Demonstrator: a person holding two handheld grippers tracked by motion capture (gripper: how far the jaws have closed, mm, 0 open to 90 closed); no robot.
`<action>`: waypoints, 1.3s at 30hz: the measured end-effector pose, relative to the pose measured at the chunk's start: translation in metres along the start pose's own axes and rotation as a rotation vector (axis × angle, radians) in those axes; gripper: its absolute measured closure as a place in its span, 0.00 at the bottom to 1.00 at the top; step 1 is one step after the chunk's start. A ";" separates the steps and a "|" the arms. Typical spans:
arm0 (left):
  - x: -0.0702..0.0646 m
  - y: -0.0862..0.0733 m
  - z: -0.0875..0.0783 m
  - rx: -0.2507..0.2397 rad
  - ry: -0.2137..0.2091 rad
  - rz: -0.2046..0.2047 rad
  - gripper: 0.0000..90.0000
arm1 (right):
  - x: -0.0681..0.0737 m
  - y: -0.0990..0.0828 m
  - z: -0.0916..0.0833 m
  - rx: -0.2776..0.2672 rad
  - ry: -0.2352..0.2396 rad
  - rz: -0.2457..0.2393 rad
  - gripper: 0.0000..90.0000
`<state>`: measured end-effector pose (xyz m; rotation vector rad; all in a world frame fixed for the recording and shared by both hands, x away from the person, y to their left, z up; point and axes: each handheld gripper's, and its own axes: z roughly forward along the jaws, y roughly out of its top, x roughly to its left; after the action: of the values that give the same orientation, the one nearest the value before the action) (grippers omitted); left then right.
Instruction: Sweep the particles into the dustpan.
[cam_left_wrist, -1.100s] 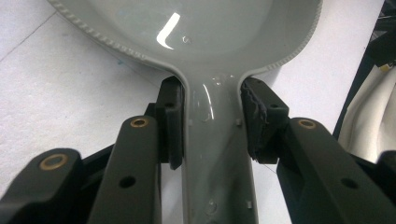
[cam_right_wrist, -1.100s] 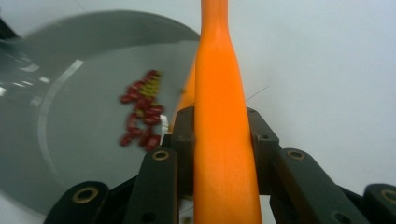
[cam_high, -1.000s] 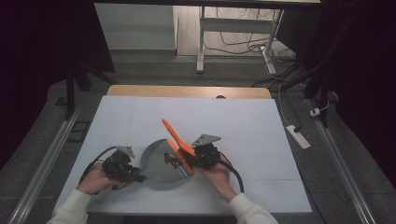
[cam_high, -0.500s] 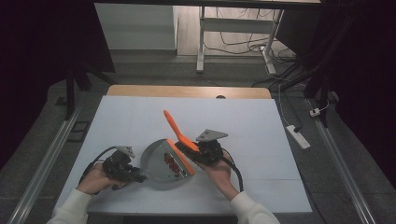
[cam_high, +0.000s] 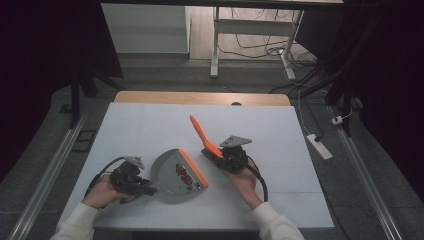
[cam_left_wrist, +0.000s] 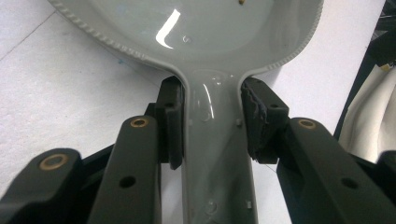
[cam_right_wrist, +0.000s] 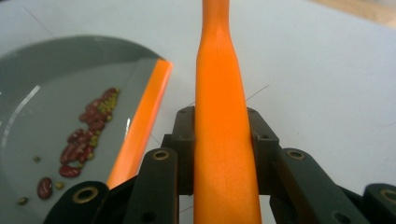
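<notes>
High view: orange brush handle (cam_high: 198, 131) angled up-left.

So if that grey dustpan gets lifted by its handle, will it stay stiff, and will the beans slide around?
Probably stiff: the grey dustpan looks like moulded plastic, and the left gripper clamps its narrow handle without bending it. Its inside is glossy, so the beans would likely slide or roll when it tilts. It seems light for its size, being a thin shell.

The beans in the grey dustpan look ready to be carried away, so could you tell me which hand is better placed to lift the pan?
Left. The left hand-held gripper is shut on the dustpan handle, while the right hand-held gripper is shut on the orange brush handle, apart from the pan. The beans lie by the orange lip.
</notes>
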<state>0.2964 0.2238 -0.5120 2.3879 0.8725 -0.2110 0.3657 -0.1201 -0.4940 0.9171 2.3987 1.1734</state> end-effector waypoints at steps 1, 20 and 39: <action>0.000 0.000 0.000 -0.001 0.000 0.000 0.69 | 0.001 -0.001 0.003 0.011 0.001 -0.005 0.78; -0.001 -0.001 0.000 -0.009 0.007 0.004 0.69 | 0.036 0.008 0.006 -0.042 0.189 0.014 0.78; -0.001 -0.002 0.000 -0.043 0.012 0.018 0.69 | 0.003 0.012 -0.019 -0.115 0.108 0.060 0.78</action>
<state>0.2944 0.2244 -0.5129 2.3588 0.8517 -0.1696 0.3583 -0.1242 -0.4730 0.9162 2.3725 1.4015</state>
